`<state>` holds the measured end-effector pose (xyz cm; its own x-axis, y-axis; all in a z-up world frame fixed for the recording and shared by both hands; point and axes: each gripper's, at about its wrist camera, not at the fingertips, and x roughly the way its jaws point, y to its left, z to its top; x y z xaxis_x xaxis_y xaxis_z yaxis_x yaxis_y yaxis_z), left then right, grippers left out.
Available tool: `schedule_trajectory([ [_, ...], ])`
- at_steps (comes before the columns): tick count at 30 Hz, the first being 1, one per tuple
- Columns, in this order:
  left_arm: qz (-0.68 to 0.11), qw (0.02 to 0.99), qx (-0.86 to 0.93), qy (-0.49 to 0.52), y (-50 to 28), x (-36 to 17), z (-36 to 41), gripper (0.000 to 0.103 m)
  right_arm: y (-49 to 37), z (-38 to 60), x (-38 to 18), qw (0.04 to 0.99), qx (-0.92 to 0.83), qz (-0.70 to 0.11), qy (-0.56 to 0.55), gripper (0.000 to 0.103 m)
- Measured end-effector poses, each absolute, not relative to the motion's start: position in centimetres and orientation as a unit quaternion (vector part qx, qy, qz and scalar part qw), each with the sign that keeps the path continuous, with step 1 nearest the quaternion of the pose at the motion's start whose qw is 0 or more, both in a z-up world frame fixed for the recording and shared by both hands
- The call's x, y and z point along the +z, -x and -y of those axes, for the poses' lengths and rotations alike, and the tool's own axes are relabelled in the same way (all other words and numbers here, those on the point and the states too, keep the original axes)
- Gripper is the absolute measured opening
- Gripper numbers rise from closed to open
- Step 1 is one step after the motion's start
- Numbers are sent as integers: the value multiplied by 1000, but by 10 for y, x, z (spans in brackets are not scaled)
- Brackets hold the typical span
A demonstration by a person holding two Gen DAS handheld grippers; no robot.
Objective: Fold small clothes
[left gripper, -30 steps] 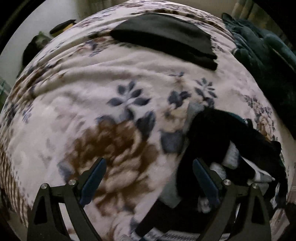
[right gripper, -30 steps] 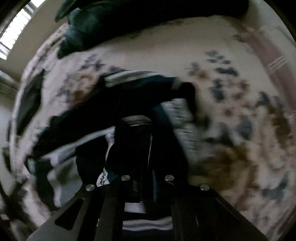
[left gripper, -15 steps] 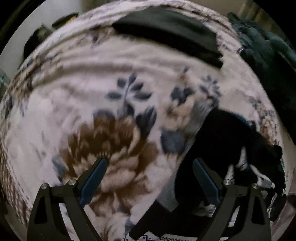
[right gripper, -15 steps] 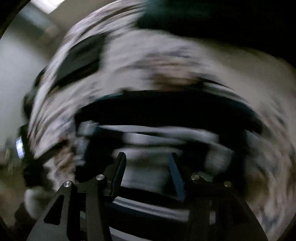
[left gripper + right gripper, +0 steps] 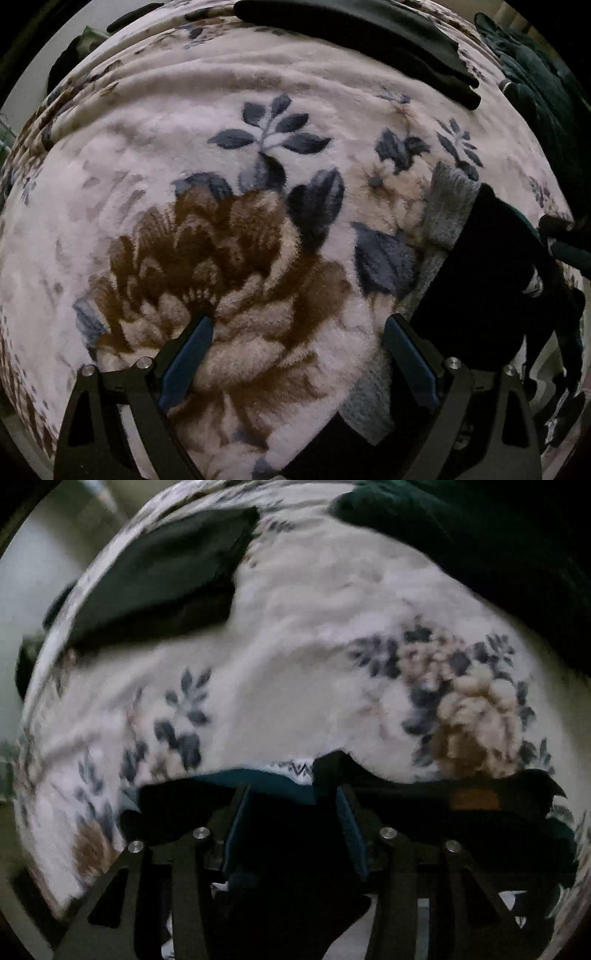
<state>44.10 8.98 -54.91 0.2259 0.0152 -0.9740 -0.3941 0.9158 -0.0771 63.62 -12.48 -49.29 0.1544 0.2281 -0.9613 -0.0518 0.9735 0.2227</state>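
A pile of small dark clothes (image 5: 495, 280) with white stripes lies at the right of the left wrist view, on a grey knit piece (image 5: 447, 206). My left gripper (image 5: 295, 354) is open and empty over the floral blanket (image 5: 229, 243), left of the pile. In the right wrist view my right gripper (image 5: 291, 816) is open, its fingers (image 5: 236, 823) just above the dark and teal clothes (image 5: 273, 782) at the bottom. A folded black garment (image 5: 369, 40) lies flat at the far side and also shows in the right wrist view (image 5: 159, 579).
A dark green bedcover or garment heap (image 5: 532, 85) lies at the far right, seen also in the right wrist view (image 5: 480, 550). Dark items (image 5: 66, 62) sit past the blanket's far left edge. The blanket between the pile and the folded garment is bare.
My right gripper went from shut on dark cloth to open and swung towards the far side of the bed. My left gripper moved slightly closer to the blanket, staying open.
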Motion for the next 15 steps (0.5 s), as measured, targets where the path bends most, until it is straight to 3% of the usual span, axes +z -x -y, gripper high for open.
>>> schedule_trajectory([
  [2,-607,768,130,158,-443,-546,-91,95,-635,114,-477,745,165,-641,-89,49],
  [5,-598,776,139,145,-437,-537,-95,95,-616,49,-464,712,290,-639,34,50],
  [8,-599,774,151,142,-431,-538,-98,95,-593,-4,-489,669,334,-643,166,50],
  [9,-604,768,152,150,-430,-542,-101,95,-591,-14,-501,666,328,-638,205,48],
  [10,-607,764,152,156,-429,-545,-103,95,-593,-16,-510,667,318,-637,218,35],
  [11,-608,762,153,159,-427,-547,-107,95,-605,-13,-519,676,294,-645,202,28],
  [15,-602,766,153,166,-426,-546,-110,95,-653,39,-517,709,212,-672,0,28],
])
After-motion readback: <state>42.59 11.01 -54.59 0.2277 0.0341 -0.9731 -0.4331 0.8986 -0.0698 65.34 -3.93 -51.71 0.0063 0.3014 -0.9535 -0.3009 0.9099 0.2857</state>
